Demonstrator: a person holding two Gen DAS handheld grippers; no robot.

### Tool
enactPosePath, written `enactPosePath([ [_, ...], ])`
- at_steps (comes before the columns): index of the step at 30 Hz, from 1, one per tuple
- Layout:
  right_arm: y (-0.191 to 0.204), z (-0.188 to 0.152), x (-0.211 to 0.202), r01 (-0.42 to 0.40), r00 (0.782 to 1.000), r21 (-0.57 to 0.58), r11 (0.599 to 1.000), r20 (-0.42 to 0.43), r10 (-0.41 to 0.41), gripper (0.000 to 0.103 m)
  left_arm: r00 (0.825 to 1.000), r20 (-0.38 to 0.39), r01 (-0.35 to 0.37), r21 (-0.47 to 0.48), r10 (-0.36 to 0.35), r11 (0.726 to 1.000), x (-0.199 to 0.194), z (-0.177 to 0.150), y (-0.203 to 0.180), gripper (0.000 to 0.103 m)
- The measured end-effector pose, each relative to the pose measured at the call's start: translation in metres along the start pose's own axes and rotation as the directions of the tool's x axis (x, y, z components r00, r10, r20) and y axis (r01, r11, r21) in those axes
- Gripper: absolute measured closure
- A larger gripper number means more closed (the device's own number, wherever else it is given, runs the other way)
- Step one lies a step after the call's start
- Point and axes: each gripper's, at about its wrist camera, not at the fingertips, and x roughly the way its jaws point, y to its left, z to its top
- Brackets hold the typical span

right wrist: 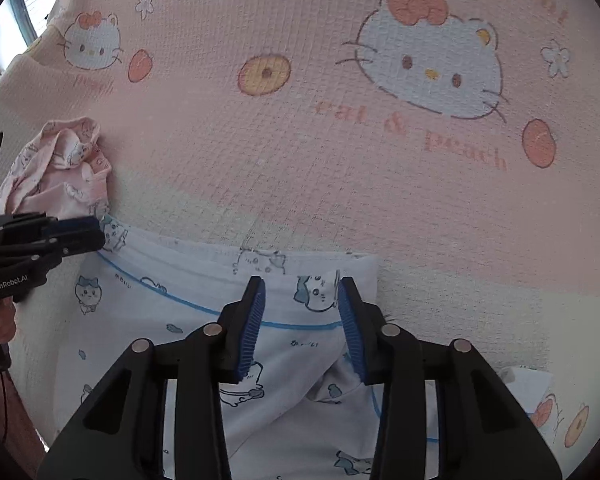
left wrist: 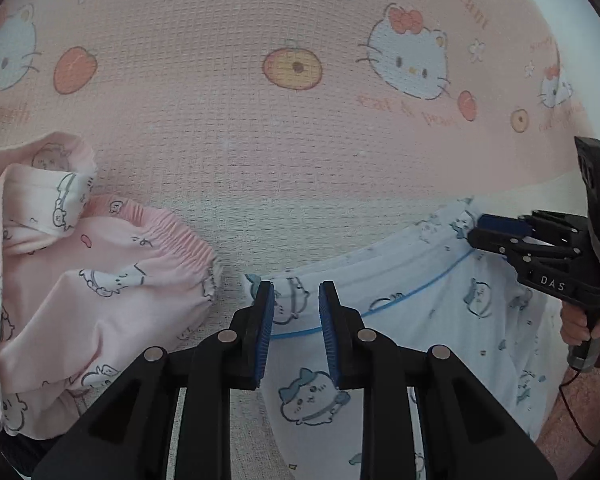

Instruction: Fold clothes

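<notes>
A light blue garment (left wrist: 420,320) (right wrist: 180,320) with cartoon prints and a thin blue line lies flat, its banded top edge facing away from me. My left gripper (left wrist: 296,288) is open over the left end of that edge, with cloth showing between its fingers. In the right wrist view the left gripper (right wrist: 100,236) sits at the garment's left corner. My right gripper (right wrist: 300,284) is open over the right part of the top edge. From the left wrist view the right gripper (left wrist: 474,234) touches the right corner.
A crumpled pink garment (left wrist: 100,280) (right wrist: 60,176) lies just left of the blue one. Both rest on a pink waffle blanket (left wrist: 220,120) (right wrist: 260,160) printed with cats and peaches. A hand (left wrist: 584,328) holds the right gripper's handle.
</notes>
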Motion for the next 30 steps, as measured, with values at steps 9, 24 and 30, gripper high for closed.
enactPosePath([
  [9,-0.017,-0.011,0.018,-0.024,0.998,0.08,0.996,-0.052,0.029,0.101,0.996,-0.062,0.057,-0.059,-0.061,0.997,0.011,-0.004,0.005,0.098],
  [24,-0.025,-0.005,0.018,-0.014,0.997,0.08,0.997,-0.071,0.02,0.067,0.979,-0.157,0.164,0.214,-0.132,0.963,0.016,0.028,-0.054,0.075],
  [30,-0.019,-0.005,0.023,-0.005,0.998,0.027,1.0,-0.057,0.007,0.094,0.969,-0.223,0.174,0.295,-0.109,0.94,0.041,0.053,-0.061,0.075],
])
